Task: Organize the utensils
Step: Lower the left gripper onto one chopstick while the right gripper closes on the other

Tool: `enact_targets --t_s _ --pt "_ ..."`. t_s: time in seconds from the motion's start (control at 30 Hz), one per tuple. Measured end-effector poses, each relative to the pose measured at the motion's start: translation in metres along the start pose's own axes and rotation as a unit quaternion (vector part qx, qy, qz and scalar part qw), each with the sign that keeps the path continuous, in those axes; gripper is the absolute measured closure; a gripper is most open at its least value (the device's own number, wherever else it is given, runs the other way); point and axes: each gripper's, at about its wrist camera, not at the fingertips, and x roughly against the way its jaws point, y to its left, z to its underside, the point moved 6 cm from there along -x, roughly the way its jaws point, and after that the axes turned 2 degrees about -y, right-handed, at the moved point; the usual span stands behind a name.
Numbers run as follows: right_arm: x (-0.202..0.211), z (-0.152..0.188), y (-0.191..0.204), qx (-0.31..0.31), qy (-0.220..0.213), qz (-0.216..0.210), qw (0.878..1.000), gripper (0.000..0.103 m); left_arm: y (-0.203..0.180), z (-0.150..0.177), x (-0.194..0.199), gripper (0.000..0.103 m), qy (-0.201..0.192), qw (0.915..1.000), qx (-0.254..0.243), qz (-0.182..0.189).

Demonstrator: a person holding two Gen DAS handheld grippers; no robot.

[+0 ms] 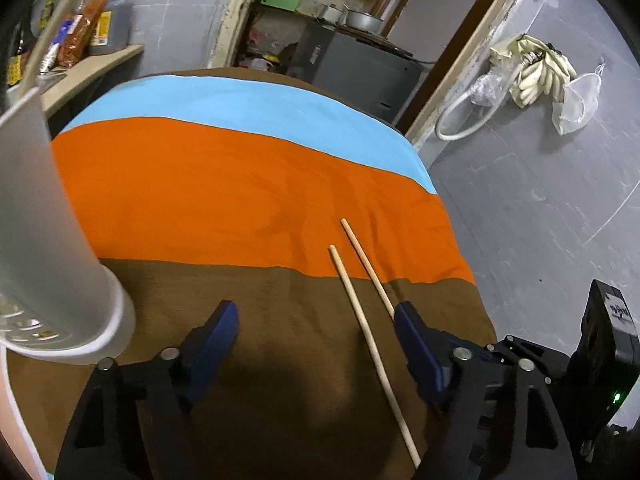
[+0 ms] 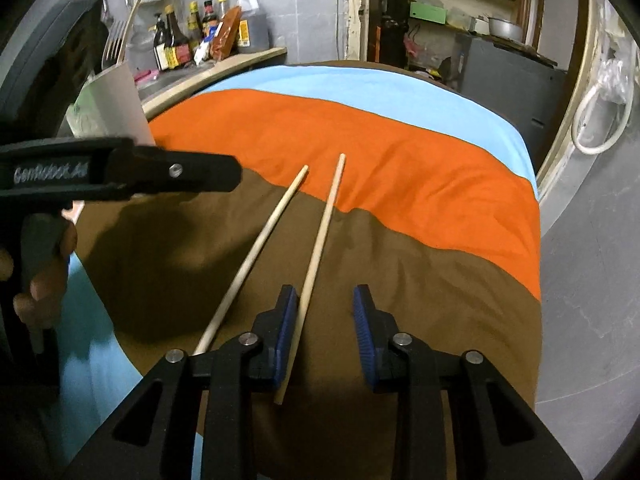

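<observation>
Left gripper [image 1: 316, 320]: hovers low over the brown band of the cloth, its blue-padded fingers [image 1: 216, 332] spread wide with nothing between them; one chopstick runs through the gap without touching either pad.
Right gripper [image 2: 326, 328]: its fingers [image 2: 286, 332] stand moderately apart, gripping nothing; the right-hand chopstick lies just inside the left pad, close against it, though contact cannot be told.
Chopsticks: two pale wooden sticks lie loose on the cloth, near each other, fanning slightly apart toward the far tips. In the right wrist view the left chopstick [image 2: 256, 252] passes outside the fingers and the right chopstick [image 2: 316, 256] runs between them. Both far tips rest on the orange band.
Utensil holder [image 1: 44, 240]: a translucent white cup with holes in its base, standing at the left of the surface beside the left gripper; a fork [image 2: 114, 42] stands up from it in the right wrist view.
Surface [image 1: 224, 184]: covered by a cloth striped brown, orange and light blue.
Shelf behind [image 2: 224, 64]: carries sauce bottles [image 2: 172, 40] and a large jug of dark liquid [image 2: 252, 20].
</observation>
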Motion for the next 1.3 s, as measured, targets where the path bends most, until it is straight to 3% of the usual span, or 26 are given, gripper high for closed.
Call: enact_targets --t_s 0.13,0.33,0.43,0.6,0.73,0.83,1.13,1.23,1.3 --pt "0.005 0.001 -0.001 0.009 0.011 0.029 0.999 0.082 -0.006 0.0 -0.008 0.042 0.014 0.9998 -0.005 0.011" --pt "0.007 0.0 -0.014 -0.004 0.008 0.031 0.999 0.082 -0.015 0.001 -0.029 0.062 0.05 0.9984 -0.018 0.019" --pt "0.006 -0.002 -0.023 -0.012 0.006 0.036 0.999 0.084 -0.017 0.0 -0.038 0.069 0.063 0.9976 -0.025 0.012" --pt "0.005 -0.002 -0.032 -0.023 0.01 0.027 0.999 0.096 -0.024 -0.003 -0.048 0.071 0.074 0.9964 -0.042 -0.002" --pt "0.006 0.003 -0.036 -0.061 0.019 0.012 0.998 0.096 -0.03 -0.005 -0.053 0.084 0.075 0.9934 -0.078 -0.038" --pt "0.006 0.005 -0.037 -0.077 0.025 -0.001 0.997 0.096 -0.026 -0.006 -0.052 0.093 0.076 0.9934 -0.074 -0.045" --pt "-0.024 -0.019 -0.041 -0.056 0.041 -0.046 0.997 0.095 -0.005 -0.001 -0.033 0.096 0.076 0.9955 -0.028 -0.048" --pt "-0.037 -0.035 -0.038 -0.035 0.044 -0.057 0.997 0.095 0.006 0.005 -0.03 0.102 0.088 0.9924 -0.023 -0.083" --pt "-0.045 -0.043 -0.035 -0.023 0.051 -0.069 0.996 0.095 0.014 0.008 -0.027 0.102 0.086 0.9942 0.004 -0.065"
